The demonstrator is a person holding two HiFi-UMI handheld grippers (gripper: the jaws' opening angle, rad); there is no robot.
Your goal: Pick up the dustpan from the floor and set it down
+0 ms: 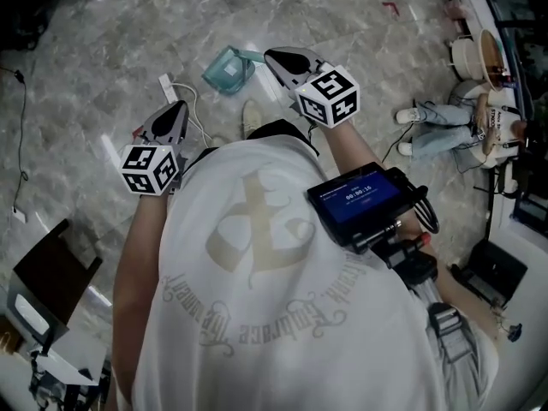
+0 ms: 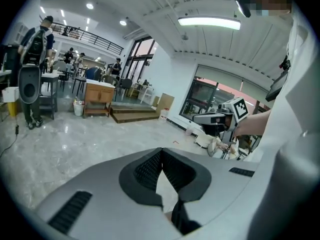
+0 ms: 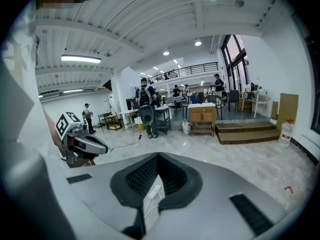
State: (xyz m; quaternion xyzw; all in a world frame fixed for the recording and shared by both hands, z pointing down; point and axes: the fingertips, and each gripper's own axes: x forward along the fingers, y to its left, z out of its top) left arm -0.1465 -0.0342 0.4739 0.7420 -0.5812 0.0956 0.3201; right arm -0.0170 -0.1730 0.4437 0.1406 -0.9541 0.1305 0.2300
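Note:
A teal dustpan (image 1: pixel 229 69) lies on the marble floor ahead of me, its handle pointing right. My right gripper (image 1: pixel 272 56) hangs above the handle's end, jaws shut with nothing between them; in the right gripper view (image 3: pixel 158 155) only floor and a white cable show through the gap behind the tips. My left gripper (image 1: pixel 178 107) is held to the left of the dustpan, apart from it. Its jaws meet at the tip in the left gripper view (image 2: pixel 161 150) and hold nothing. Each gripper sees the other: right gripper (image 2: pixel 220 118), left gripper (image 3: pixel 82 143).
A white power strip (image 1: pixel 167 84) with its cable lies on the floor by the left gripper. My shoe (image 1: pixel 251 116) is just behind the dustpan. A person sits on the floor at the right (image 1: pixel 445 125). A dark chair (image 1: pixel 51 268) stands at lower left.

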